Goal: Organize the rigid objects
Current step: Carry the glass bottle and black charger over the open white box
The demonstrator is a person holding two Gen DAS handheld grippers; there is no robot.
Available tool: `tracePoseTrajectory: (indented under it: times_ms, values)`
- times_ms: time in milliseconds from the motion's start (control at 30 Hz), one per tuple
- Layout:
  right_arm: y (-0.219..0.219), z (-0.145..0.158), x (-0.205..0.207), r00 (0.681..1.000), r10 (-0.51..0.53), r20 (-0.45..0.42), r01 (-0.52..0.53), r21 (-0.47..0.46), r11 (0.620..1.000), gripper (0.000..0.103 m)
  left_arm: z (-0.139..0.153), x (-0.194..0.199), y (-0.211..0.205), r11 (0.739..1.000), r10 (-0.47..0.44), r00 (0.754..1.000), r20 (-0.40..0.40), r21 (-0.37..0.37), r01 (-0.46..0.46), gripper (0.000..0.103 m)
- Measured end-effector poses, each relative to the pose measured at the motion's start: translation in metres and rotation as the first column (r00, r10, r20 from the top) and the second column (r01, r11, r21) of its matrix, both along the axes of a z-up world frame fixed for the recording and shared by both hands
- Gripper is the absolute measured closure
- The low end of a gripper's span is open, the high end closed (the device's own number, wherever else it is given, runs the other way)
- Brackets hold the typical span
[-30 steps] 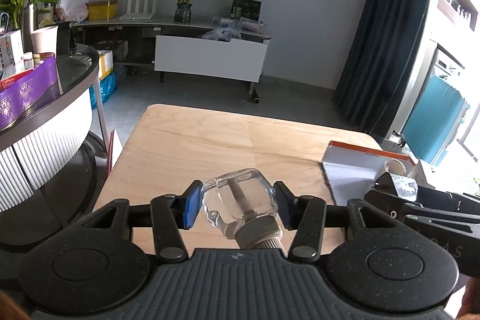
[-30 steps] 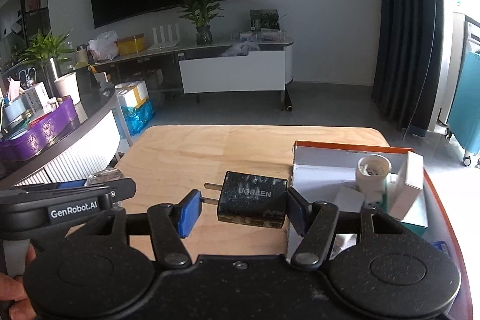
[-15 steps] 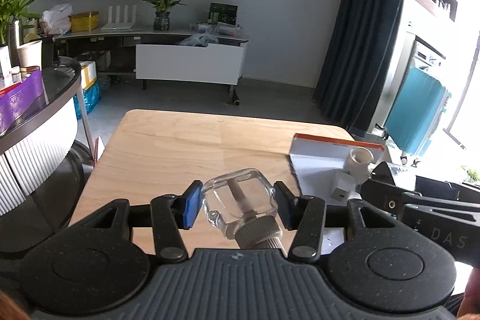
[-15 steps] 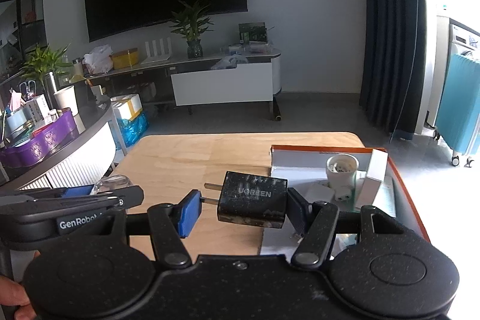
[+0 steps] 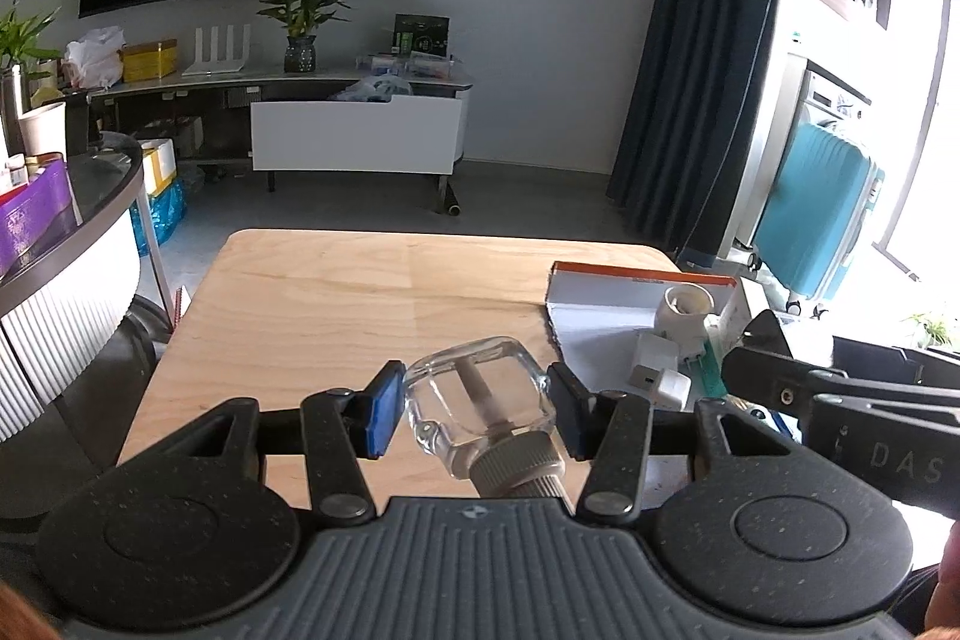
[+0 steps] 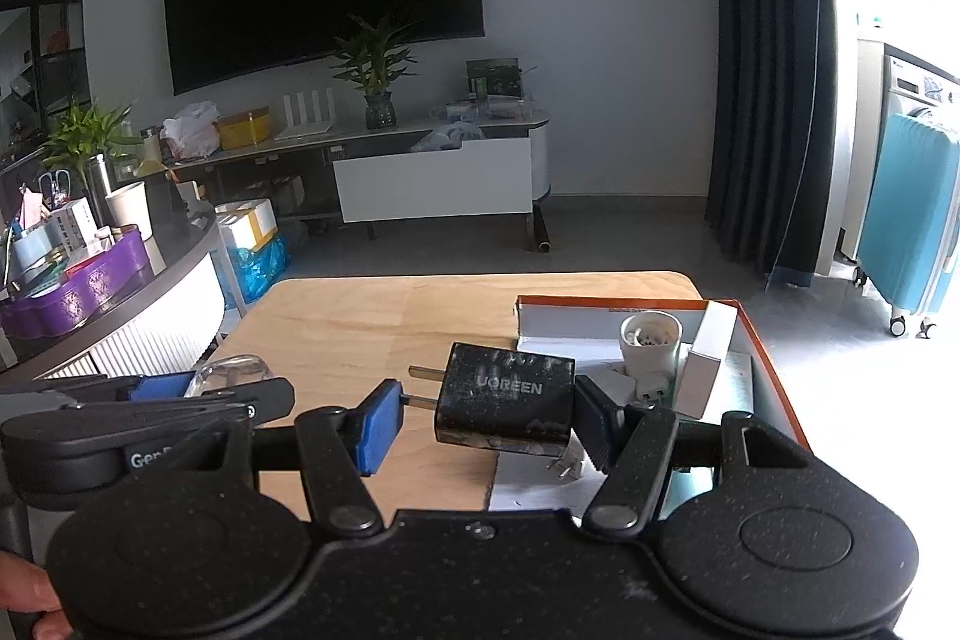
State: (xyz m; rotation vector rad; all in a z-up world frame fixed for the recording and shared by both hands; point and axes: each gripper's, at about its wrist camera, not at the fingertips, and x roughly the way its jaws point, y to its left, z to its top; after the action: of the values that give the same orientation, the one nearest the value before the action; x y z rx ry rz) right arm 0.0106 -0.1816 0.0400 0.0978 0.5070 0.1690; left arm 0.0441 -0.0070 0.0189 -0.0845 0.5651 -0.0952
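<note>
Gripping a clear square glass bottle with a ribbed grey screw cap [image 5: 480, 409], the left gripper [image 5: 477, 415] has its blue pad and its dark pad pressed against the bottle's two sides, cap end toward the camera, above the near edge of the light wooden table [image 5: 336, 298]. The right gripper [image 6: 486, 424] is closed on a black UGREEN wall charger [image 6: 504, 397], whose two metal prongs point toward the blue pad, over the near edge of the table beside the box. An open white cardboard box with an orange rim [image 6: 576, 319] sits at the table's right edge. Inside it stand a white cylindrical lamp socket [image 6: 649, 340] and a white rectangular carton [image 6: 708, 364], close together, with small white plug adapters [image 5: 657, 376] lying just in front of them.
</note>
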Motion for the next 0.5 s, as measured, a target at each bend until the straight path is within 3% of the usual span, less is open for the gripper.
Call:
tracePoseTrajectory:
  times_ms: [500]
  values:
    - [-0.019, -0.005, -0.003, 0.999, -0.035, -0.001, 0.035, 0.011, 0.999, 0.030, -0.010, 0.003, -0.012, 0.999, -0.043, 0.999, -0.027, -0.002, 0.042, 0.052]
